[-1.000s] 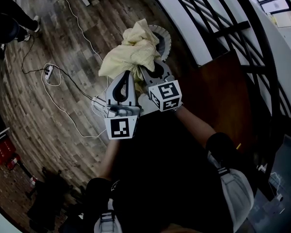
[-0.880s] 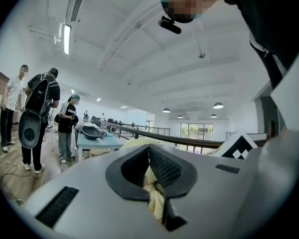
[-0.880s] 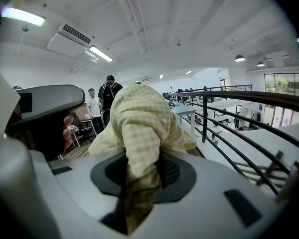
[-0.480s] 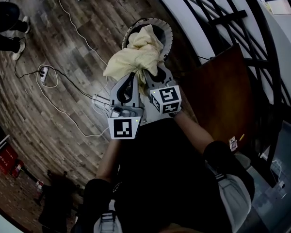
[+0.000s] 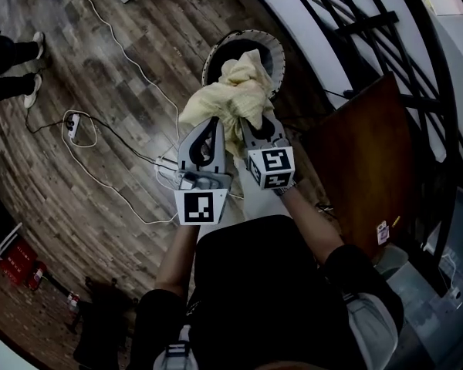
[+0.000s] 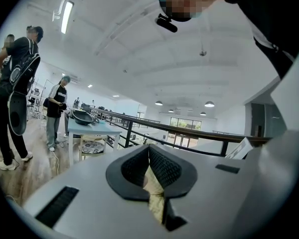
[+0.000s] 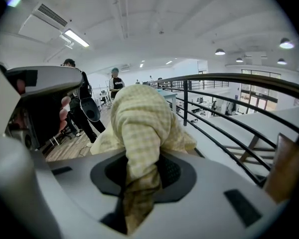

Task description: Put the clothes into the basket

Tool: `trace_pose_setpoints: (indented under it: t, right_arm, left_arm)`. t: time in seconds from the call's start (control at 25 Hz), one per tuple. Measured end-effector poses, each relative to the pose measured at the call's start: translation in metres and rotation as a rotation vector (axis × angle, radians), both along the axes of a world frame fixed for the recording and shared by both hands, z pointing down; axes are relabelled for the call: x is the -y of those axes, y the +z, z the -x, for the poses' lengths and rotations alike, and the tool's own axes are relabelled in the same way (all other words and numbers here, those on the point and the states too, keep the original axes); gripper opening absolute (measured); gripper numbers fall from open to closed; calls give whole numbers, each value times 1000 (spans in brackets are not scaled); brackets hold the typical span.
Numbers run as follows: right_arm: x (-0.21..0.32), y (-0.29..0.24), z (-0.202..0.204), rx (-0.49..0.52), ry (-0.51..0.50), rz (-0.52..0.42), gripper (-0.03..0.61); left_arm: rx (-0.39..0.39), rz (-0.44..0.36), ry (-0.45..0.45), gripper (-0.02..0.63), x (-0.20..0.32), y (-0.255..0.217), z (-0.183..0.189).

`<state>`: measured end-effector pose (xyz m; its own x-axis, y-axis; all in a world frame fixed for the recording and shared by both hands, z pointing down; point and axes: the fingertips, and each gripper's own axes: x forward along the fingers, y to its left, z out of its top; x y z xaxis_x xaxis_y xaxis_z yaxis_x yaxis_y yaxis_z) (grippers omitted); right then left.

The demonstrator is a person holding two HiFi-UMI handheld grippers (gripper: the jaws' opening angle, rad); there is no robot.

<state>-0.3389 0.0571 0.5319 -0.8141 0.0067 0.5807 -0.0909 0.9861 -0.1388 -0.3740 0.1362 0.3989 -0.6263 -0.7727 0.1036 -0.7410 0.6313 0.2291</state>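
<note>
Hovering: cloth (image 5: 235,91) held above basket (image 5: 244,34)
Left tongs (image 5: 214,126), right tongs (image 5: 256,126): both clamped on cloth
Next: should be lowered in, released

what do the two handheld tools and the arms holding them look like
Both the left tool and right tool have light grey shells with dark teardrop openings and black ribbed pads. Each carries a white cube printed with black square markers. The person wears black sleeves.
</note>
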Motion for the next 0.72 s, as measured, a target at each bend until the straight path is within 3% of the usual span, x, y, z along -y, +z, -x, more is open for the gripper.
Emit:
trace_pose_setpoints:
  t: [0.2, 0.4, 0.6, 0.72]
  right_arm:
    - [6, 32, 2, -31, 24, -7, 104]
    - [12, 75, 3, -90, 23, -18, 104]
    - [21, 124, 9, -142, 18, -26, 104]
    - [23, 155, 12, -181, 9, -38, 104]
  left_arm:
    - [-43, 4, 7, 14, 8, 30, 4]
    - [-87, 61, 41, 14, 14, 69, 4]
    - [-58, 103, 58, 14, 22, 101, 13]
    - [-84, 125, 57, 14, 22, 125, 21]
